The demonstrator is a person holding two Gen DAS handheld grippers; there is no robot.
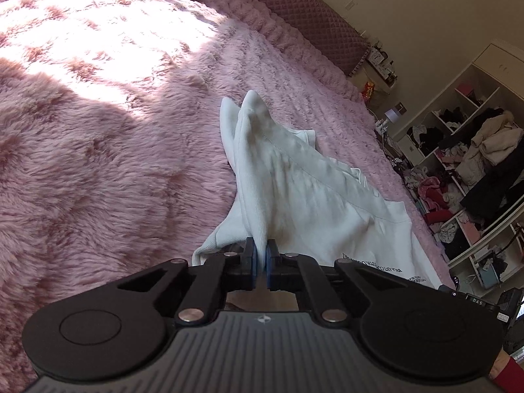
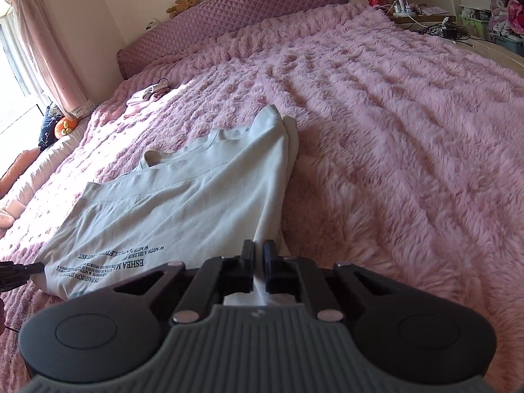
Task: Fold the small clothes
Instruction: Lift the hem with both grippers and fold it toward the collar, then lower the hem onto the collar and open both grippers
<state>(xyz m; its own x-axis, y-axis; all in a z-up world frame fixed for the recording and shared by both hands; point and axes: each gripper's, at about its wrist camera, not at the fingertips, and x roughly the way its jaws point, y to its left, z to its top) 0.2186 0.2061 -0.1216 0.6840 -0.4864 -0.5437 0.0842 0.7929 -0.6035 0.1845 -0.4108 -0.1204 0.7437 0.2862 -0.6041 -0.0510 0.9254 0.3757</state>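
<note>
Left wrist view: left gripper (image 1: 261, 258) and right gripper (image 2: 258, 255) both pinch the white tee (image 2: 183, 196); folding barely started, sleeve bunched at 12 o'clock.

One white sweatshirt (image 2: 183, 196) ahead of both grippers, two grippers (image 1: 261, 258) (image 2: 258, 255) pinching it, one small folded pile (image 2: 145, 96) far beyond

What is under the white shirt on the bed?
The white shirt lies on the pink fluffy blanket, which shows all around it. Whatever is directly beneath the fabric is covered.
</note>
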